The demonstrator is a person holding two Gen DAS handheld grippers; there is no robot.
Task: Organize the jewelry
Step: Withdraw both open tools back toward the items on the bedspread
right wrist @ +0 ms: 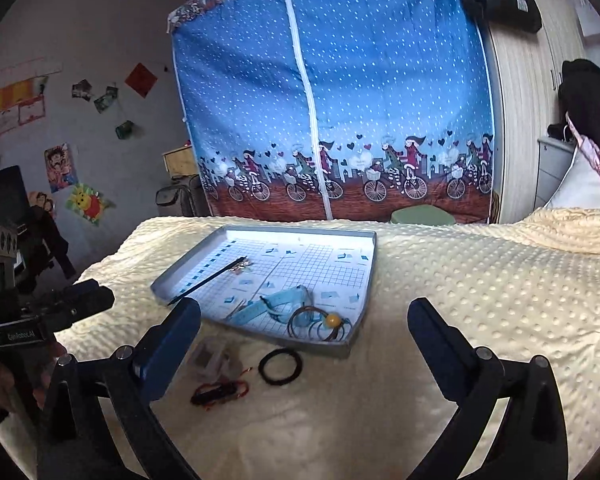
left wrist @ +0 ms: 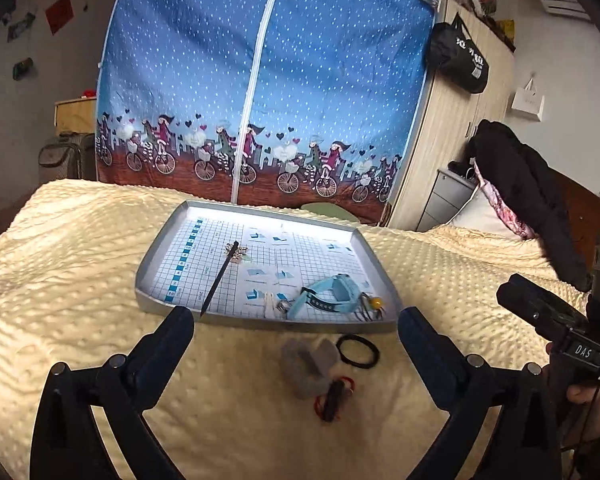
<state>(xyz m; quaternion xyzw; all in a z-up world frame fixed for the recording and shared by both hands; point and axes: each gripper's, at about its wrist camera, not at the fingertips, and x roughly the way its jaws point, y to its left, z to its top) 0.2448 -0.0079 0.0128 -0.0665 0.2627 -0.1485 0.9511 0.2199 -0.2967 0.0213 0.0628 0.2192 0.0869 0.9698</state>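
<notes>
A grey tray (left wrist: 156,250) (right wrist: 370,276) with a grid sheet lies on the bed. In it are a black hair stick (left wrist: 220,276) (right wrist: 208,278) with a beaded end, a light blue watch (left wrist: 328,294) (right wrist: 276,302), and a cord bracelet with a yellow bead (left wrist: 374,304) (right wrist: 332,320). On the blanket in front of the tray lie a black hair tie (left wrist: 357,351) (right wrist: 280,366), a red and black cord bracelet (left wrist: 334,398) (right wrist: 220,392) and a small clear grey box (left wrist: 308,362) (right wrist: 210,358). My left gripper (left wrist: 296,332) hovers open above these loose items. My right gripper (right wrist: 304,332) is open too, empty.
The bed is covered by a cream dotted blanket (left wrist: 60,264). A blue fabric wardrobe (left wrist: 260,80) stands behind it, a wooden cabinet (left wrist: 452,120) to the right, and pillows with dark clothing (left wrist: 520,188) at the right end. The other handheld gripper (left wrist: 556,320) shows at the right edge.
</notes>
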